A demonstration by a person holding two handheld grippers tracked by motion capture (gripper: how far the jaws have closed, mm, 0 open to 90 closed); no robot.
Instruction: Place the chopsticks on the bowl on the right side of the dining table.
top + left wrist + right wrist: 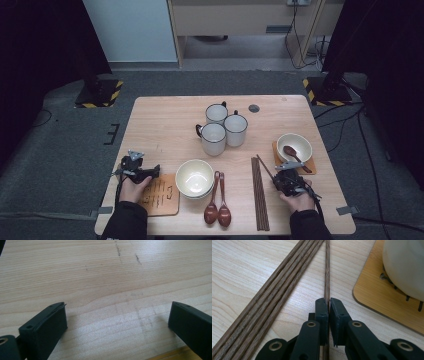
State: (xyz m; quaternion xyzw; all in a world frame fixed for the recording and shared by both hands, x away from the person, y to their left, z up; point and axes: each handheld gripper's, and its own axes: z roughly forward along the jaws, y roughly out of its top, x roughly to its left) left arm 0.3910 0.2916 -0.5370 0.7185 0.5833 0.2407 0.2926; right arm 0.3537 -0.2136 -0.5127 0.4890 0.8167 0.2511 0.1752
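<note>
My right gripper (329, 302) is shut on a single dark wooden chopstick (327, 267), which runs between the jaws and lies on the table, angled away from the bundle of several chopsticks (272, 297). From above, that gripper (280, 180) sits at the table's front right, beside the chopstick bundle (259, 192). At the front left my left gripper (156, 171) rests by a wooden coaster (160, 196). Its jaws stand wide apart over bare table wood (117, 315), nothing between them.
A cream bowl (194, 177) and two brown spoons (218, 207) lie at the front middle. Three white mugs (222, 127) cluster at the centre. A bowl with a spoon (295, 146) sits on a coaster (384, 300) at the right.
</note>
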